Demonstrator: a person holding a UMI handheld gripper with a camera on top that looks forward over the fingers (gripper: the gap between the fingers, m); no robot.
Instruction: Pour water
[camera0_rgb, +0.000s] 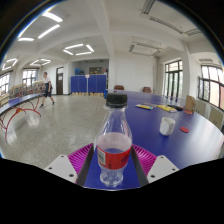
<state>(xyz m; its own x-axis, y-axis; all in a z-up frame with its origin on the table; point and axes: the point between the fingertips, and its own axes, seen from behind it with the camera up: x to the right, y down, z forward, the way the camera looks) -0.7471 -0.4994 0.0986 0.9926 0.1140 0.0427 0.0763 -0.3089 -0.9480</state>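
A large hall fills the upper half of the frame, with ceiling light panels, windows at the far right, and a person (46, 88) walking beside a table-tennis table (15, 105) at the middle left. None of this bears on the pour.

The broad blue desk (150, 125) sweeps from the lower centre out to the right of the frame. It carries the working things at a reach that suits the hand-held tool.

The clear plastic water bottle with a red label and dark cap (114, 140) stands upright in the lower centre, its cap on. It sits between the two fingers of the claw (112, 158), whose magenta pads (79, 157) flank it at the label's height, the firmest part of the body to squeeze. Whether the pads already press on it I cannot tell; the bottle's base looks as if it rests on the desk, so it may be only framed.

A small white cup (167, 125) waits to the right of centre, beyond the fingers, and is likely the target for the water. A small red object (184, 128), perhaps a lid, lies just beside it.
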